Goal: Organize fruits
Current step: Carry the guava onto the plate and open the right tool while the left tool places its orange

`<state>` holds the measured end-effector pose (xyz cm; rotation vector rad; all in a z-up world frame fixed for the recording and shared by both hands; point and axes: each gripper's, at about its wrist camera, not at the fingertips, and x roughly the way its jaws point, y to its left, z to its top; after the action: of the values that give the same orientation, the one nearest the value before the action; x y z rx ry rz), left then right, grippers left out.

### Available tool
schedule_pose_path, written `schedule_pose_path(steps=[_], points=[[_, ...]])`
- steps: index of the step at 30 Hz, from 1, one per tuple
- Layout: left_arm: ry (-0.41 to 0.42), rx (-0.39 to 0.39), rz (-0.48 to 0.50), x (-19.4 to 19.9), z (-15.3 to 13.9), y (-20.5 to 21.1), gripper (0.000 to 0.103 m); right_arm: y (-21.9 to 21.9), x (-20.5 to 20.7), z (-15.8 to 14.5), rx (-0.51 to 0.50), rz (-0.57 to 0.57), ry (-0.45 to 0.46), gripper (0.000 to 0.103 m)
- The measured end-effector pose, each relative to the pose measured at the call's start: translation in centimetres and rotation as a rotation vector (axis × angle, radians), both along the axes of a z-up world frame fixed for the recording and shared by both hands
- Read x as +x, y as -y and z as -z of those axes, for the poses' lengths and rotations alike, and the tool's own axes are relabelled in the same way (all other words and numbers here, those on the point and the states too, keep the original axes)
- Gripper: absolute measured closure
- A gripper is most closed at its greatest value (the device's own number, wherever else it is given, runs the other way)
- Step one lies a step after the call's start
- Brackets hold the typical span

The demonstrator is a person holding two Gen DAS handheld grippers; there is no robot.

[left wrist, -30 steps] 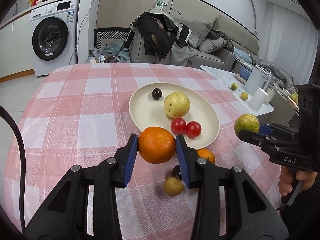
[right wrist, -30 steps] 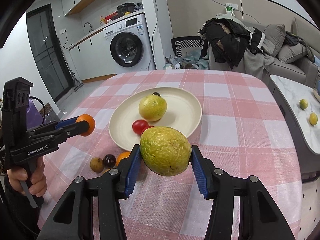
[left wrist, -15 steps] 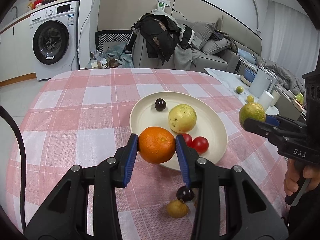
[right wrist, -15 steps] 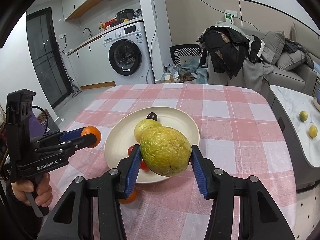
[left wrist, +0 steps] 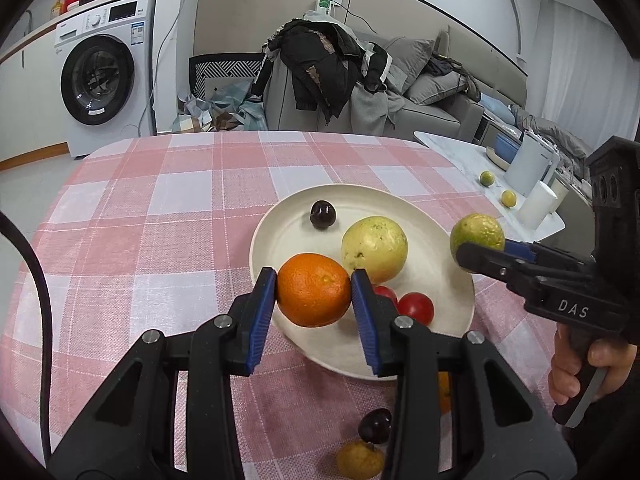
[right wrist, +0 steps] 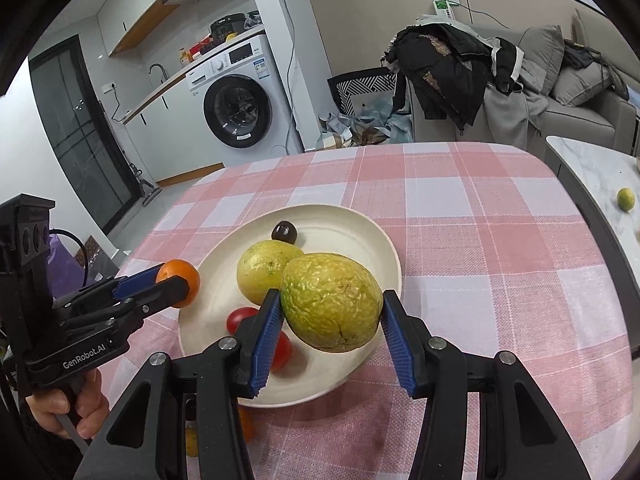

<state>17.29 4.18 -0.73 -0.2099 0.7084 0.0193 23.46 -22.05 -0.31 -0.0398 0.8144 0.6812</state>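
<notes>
a: what's changed in the last second?

b: both tools have come forward over the plate (left wrist: 460, 312). a second ago the orange (left wrist: 314, 290) hung over the cloth short of the near rim, now it's over the near-left edge of the plate, off the surface. the left gripper (left wrist: 314, 292) has its blue pads clamped on the orange's two sides.

a: and the right one?

b: the right gripper (right wrist: 330, 304) has its fingers closed on the wrinkly green-yellow fruit (right wrist: 330, 302). that fruit was over the cloth in front of the plate, now it sits above the plate's near-right part, just in front of the yellow fruit (right wrist: 266, 276) already lying there.

a: anything on the plate move?

b: no. the yellow fruit, the dark cherry (left wrist: 323, 214) and two tomatoes (left wrist: 416, 308) are where they were.

a: what does it mean for the task?

b: looks like both carries are nearly done and release comes next, that's a guess. free room is tight near the tomatoes, so either fruit could roll into them.

a: leftovers?

b: on the tablecloth (left wrist: 160, 240) near the plate's front edge: a small tan fruit (left wrist: 360, 460), a dark one (left wrist: 375, 424), and a bit of orange fruit mostly hidden behind the left tool.
</notes>
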Motion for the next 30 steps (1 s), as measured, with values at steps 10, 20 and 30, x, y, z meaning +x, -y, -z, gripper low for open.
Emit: schedule_pose_path(steps=[10, 20, 30], points=[[-0.017, 0.045, 0.039, 0.7, 1.5, 1.6, 0.068, -0.5, 0.3, 1.0, -0.015, -0.017, 0.0, 0.052], [-0.057, 0.066, 0.034, 1.3, 3.0, 1.6, 0.068, -1.3, 0.1, 1.8, -0.059, -0.049, 0.004, 0.052], [-0.062, 0.063, 0.035, 1.3, 3.1, 1.6, 0.067, -1.4, -0.1, 1.9, -0.089, -0.038, 0.045, 0.052]])
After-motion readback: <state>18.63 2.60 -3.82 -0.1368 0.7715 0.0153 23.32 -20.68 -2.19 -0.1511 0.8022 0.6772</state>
